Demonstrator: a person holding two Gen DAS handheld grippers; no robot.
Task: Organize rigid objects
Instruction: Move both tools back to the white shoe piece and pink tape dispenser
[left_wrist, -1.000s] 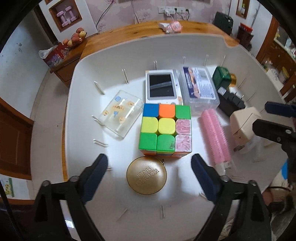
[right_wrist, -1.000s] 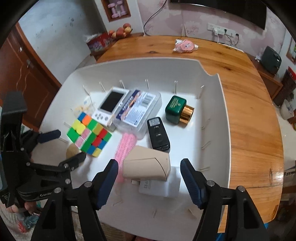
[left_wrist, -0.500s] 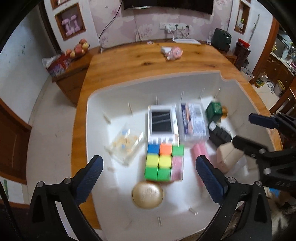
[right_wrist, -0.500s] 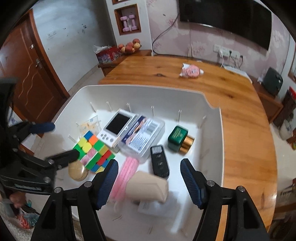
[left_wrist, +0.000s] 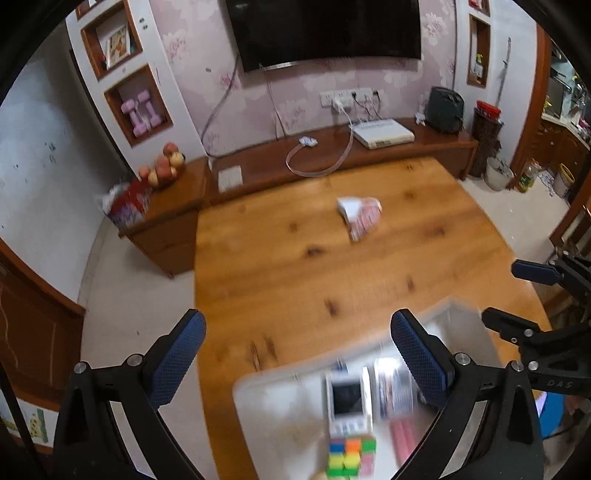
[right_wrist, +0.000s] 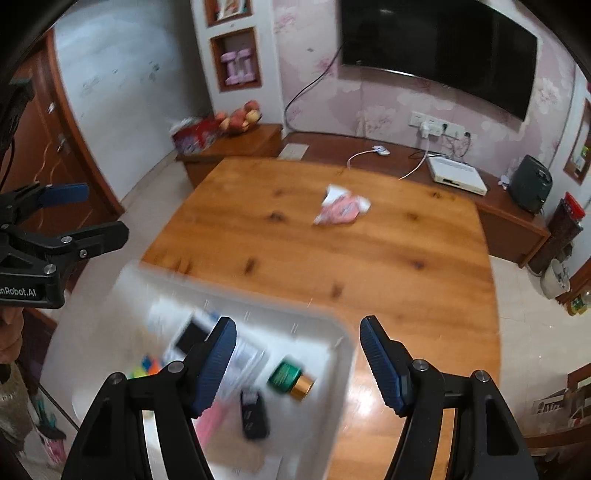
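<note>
A white tray sits on the wooden table, low in both blurred views. In it lie a colourful cube, a white handheld device, a clear box and a pink roller. The right wrist view shows the tray's rim, a green and gold bottle and a black remote. My left gripper is open and empty, high above the tray. My right gripper is open and empty, also raised above it.
A pink packet lies on the table beyond the tray; it also shows in the right wrist view. A low cabinet with a white box, cables and fruit stands against the wall under a television.
Both grippers have risen and tilted up away from the tray. The tray and its objects have slid to the bottom of both views. Both grippers stayed open.
</note>
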